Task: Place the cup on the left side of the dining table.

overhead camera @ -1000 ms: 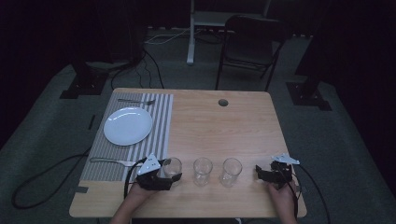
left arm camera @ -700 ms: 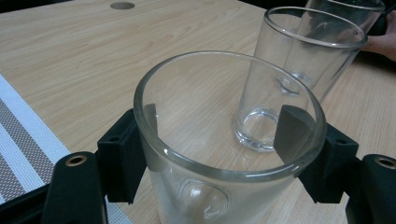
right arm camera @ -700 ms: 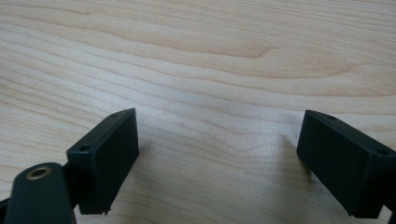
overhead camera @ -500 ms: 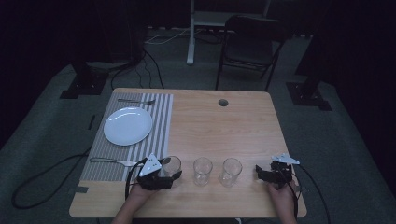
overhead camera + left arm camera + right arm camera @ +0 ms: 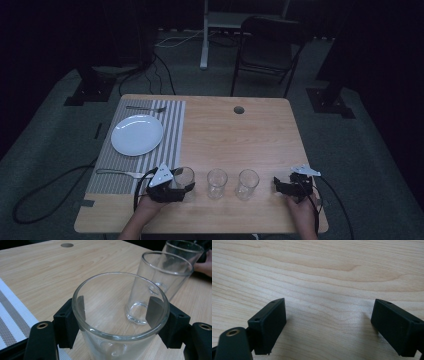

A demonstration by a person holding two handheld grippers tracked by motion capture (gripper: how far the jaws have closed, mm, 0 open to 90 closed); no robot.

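Already the left tool [image 5: 181, 186] sits around the leftmost glass [image 5: 183, 178] of a row of three, low in the high view, left of centre. In the left gripper view its two black jaws stand one on each side of that glass [image 5: 120, 322], pads level with the upper wall just under the rim. They look to be touching the wall or very nearly so; whether they truly press it I cannot tell. The glass stands upright on the table [image 5: 260, 135], long axis vertical, mouth pointing straight up, so the jaws bracket it squarely across its width.

The middle glass [image 5: 217, 182] stands just to the right of it in the high view, apart from it, and the third glass [image 5: 247, 183] is farther right again. Both are upright, mouths up. In the left gripper view they rise beyond the bracketed glass toward the upper right of the frame.

The right tool [image 5: 290, 186] rests at the lower right of the high view, beside the third glass but clear of it. Its jaws are spread wide with nothing between them, just bare wood in the right gripper view [image 5: 329, 322].

A striped mat [image 5: 150, 150] with a white plate [image 5: 137, 135] lies at the left of the high view, with the left tool the nearer of the two.
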